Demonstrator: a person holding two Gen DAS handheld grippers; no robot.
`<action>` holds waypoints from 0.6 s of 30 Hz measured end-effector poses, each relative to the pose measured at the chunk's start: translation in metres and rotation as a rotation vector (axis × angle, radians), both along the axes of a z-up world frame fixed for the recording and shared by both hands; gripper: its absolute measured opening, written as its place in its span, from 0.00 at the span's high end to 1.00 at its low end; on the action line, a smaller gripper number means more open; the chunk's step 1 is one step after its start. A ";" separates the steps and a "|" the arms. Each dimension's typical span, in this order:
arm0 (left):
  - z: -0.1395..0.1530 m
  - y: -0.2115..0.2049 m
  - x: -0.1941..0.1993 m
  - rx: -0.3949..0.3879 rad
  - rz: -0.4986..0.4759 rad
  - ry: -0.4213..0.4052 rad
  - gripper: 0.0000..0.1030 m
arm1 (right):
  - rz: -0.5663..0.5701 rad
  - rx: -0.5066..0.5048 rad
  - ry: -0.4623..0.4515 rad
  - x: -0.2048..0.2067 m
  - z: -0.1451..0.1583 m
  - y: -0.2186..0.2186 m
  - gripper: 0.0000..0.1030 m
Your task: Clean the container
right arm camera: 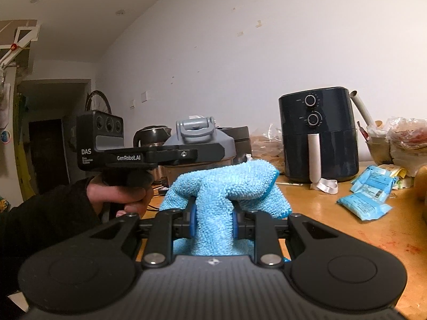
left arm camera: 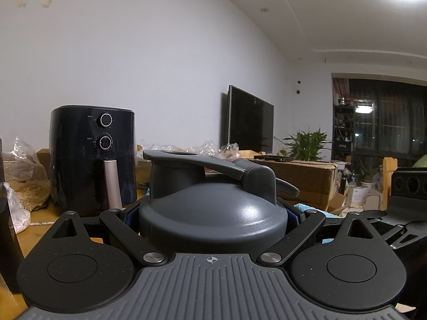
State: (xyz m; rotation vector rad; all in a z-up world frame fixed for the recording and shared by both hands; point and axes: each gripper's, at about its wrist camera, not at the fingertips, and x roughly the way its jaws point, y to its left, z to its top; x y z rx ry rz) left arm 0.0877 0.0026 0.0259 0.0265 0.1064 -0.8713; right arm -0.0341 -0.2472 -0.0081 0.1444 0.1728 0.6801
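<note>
Container (left arm camera: 213, 213) cleaning is shown at a moment when the grey lidded container is clamped between the jaws of the left gripper (left arm camera: 212, 217), whose blue pads are pressed against both sides just under the domed lid. A flip cap and a carrying loop are seen on top of the lid. In the right wrist view the same container (right arm camera: 198, 144) is seen held above the wooden table (right arm camera: 333, 229), with the left gripper (right arm camera: 184, 154) closed around it and a hand (right arm camera: 120, 194) in a dark sleeve wrapped around the handle.

Closest to the right camera, a blue microfibre cloth (right arm camera: 218, 202) is pinched between the nearly closed jaws of the right gripper (right arm camera: 213, 224); its upper folds are bunched above the pads and lie just in front of the container. Whether the cloth touches the container cannot be told.

Further back on the table, blue wrapped packets (right arm camera: 371, 197) are scattered to the right, and a dark air fryer (right arm camera: 317, 133) with two dials is stood near the white wall. Clear plastic bags (left arm camera: 24, 170) are piled beside it. Behind the container a dark kettle (right arm camera: 153, 133) is partly hidden. Farthest away, a wall-mounted television (left arm camera: 250, 120), a cardboard box (left arm camera: 301, 178) and a green plant (left arm camera: 307, 144) are seen before a dark window.
</note>
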 end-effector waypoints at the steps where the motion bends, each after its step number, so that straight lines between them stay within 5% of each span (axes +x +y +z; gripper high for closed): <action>1: 0.000 0.000 0.000 -0.001 0.002 0.000 0.07 | -0.003 0.000 0.001 -0.001 0.000 -0.001 0.81; 18: 0.006 -0.001 -0.008 -0.030 0.059 -0.008 0.00 | -0.025 -0.012 0.022 -0.003 -0.002 -0.003 0.80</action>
